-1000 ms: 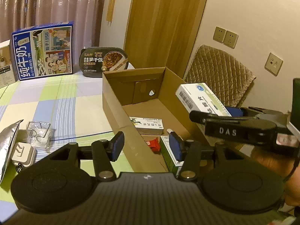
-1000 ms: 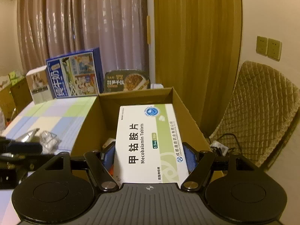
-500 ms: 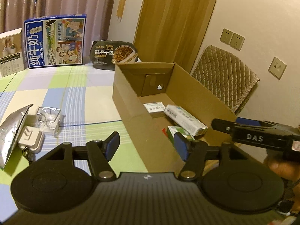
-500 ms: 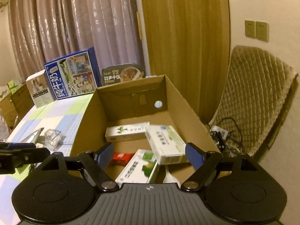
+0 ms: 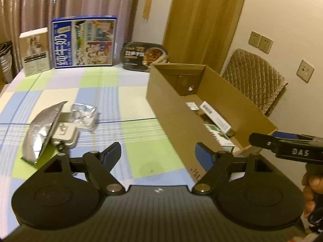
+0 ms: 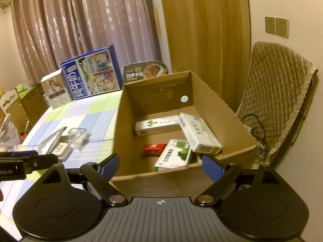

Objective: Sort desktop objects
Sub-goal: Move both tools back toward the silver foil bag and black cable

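An open cardboard box (image 6: pixel 208 94) (image 5: pixel 173 109) stands on the right of the checked tablecloth. Inside lie several medicine cartons, among them a white one (image 6: pixel 198 134) lying askew on top, a green-and-white one (image 6: pixel 173 158) and a small red packet (image 6: pixel 154 149). My right gripper (image 6: pixel 160 164) hovers at the box's near edge, jaws opening, nothing between them. My left gripper (image 5: pixel 158 155) is over the cloth beside the box's left wall, jaws also opening and empty. A silver foil pouch (image 5: pixel 41 130), a white charger (image 5: pixel 64 133) and a clear plastic wrapper (image 5: pixel 84 115) lie left of the box.
At the table's back stand a blue milk carton box (image 5: pixel 83 42), a small white box (image 5: pixel 35 52) and a black instant-meal tray (image 5: pixel 144 55). A quilted chair (image 6: pixel 278 100) stands right of the box, with a cable on its seat. Brown cartons (image 6: pixel 24 104) sit beyond the left table edge.
The right gripper let go of the white Mecobalamin carton, which now lies in the box. Both grippers drew back and opened wider; the left one swung left toward the foil pouch.
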A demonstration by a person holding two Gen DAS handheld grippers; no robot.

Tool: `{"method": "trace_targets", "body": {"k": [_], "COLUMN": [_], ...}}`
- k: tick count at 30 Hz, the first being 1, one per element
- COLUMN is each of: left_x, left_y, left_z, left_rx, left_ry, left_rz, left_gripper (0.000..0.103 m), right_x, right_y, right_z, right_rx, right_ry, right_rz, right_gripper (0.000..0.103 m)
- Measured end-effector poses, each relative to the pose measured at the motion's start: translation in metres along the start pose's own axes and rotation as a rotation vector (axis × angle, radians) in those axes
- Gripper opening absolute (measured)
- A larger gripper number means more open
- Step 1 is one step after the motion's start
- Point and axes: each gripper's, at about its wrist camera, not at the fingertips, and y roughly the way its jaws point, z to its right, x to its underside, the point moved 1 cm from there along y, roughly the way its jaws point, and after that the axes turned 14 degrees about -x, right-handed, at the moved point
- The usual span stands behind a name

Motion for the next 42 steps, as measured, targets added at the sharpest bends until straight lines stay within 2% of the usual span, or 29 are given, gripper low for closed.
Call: {"method": "trace_targets", "body": {"k": [10,19,29,42], "left_x": [0.015,0.028,0.040,0.048], "left_y": [-0.022,-0.038,-0.051,-0.056], "left_z": [-0.045,-0.082,-0.121,-0.143], "left_rx": [-0.055,-0.114,-0.173,-0.163], "left_ry": [-0.034,-0.061,-0.123,-0.162], "left_rz": [-0.021,-0.037,-0.042,-0.032], "left_gripper": [0.094,0.101,0.102,0.101], "right_x": [0.010,0.021,0.030,0.042], "right_y": [-0.002,0.011,0.030,0.044], "right_z": [-0.047,-0.087,-0.122,-0.137], "right_rx": [-0.035,-0.102,-0.151,-0.175], "right_ry": [-0.058,-0.091,-0.146,-0.161], "right_rz": [-0.040,-0.083,-0.127,-0.174], "right_gripper": [0.092,0.098,0.101,0.101]}}
